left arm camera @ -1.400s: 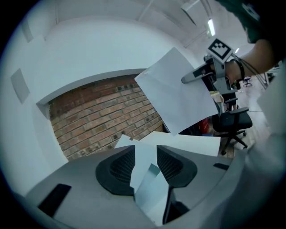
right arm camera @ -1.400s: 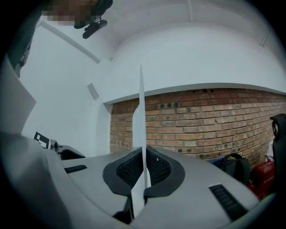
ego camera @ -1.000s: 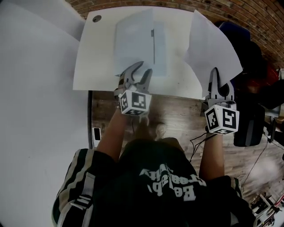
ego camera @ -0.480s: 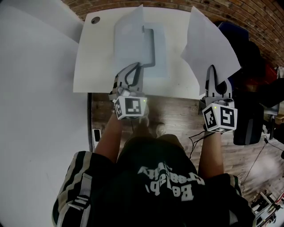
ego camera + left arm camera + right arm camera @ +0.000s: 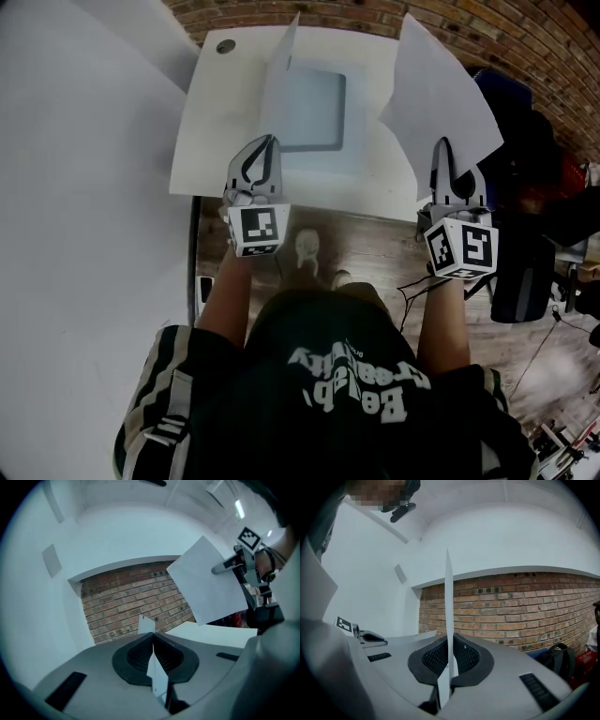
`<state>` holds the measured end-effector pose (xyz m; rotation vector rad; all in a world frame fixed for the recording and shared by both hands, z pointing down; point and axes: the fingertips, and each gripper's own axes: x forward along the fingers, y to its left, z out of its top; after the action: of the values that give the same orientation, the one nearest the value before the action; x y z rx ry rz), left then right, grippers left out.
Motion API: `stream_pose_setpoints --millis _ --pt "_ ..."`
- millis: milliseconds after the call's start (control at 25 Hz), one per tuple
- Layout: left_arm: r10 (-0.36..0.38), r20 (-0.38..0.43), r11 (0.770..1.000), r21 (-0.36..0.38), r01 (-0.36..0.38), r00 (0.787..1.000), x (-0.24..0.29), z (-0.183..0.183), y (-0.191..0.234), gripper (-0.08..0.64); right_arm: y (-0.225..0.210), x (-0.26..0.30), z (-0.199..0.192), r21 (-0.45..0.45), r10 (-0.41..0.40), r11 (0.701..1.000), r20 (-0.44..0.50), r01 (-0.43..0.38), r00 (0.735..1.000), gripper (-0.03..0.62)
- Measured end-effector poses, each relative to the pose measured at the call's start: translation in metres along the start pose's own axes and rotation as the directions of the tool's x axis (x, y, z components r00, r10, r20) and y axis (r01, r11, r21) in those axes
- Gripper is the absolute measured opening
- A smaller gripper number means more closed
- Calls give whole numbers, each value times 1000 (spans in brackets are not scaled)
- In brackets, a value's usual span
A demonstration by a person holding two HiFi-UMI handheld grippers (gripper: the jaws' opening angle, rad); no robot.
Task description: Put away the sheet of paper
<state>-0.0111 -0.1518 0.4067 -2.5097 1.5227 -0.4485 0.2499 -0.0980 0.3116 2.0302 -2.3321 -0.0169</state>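
On the white table point(image 5: 211, 131), the left gripper point(image 5: 271, 142), its jaws just closed, pinches the upright front flap point(image 5: 282, 80) of a pale blue folder point(image 5: 314, 108). The right gripper point(image 5: 442, 143) is clamped on the plain white sheet of paper point(image 5: 436, 84), held up over the table's right edge.

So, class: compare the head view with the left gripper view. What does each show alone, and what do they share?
Only the head view: the folder lying flat on the white table, and the person's dark shirt. Only the left gripper view: the left gripper close up, its jaws just closed, pinching the folder cover by its edge. Both: the right gripper holding the sheet of paper aloft, and the brick wall.
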Motion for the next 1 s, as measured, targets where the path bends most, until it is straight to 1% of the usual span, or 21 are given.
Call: stream_pose_setpoints --millis 120,360,520,760,1000 --pt "28 -2 998 -51 -28 1000 -4 -3 23 6 14 9 4 2 15 1000 7 -15 1000 -6" --pt "71 -21 992 -99 -73 997 -9 -16 60 8 40 26 12 -1 40 999 15 -40 999 -5" --pt "86 -27 987 -137 -89 996 -7 -24 81 8 52 38 17 -2 44 999 24 -44 999 -6" --pt "87 -42 983 -159 -93 995 2 -31 101 5 65 55 15 2 43 999 31 -43 999 -6" --pt "56 -88 975 -209 -74 994 15 -29 109 5 67 74 13 16 65 998 23 -65 998 -6"
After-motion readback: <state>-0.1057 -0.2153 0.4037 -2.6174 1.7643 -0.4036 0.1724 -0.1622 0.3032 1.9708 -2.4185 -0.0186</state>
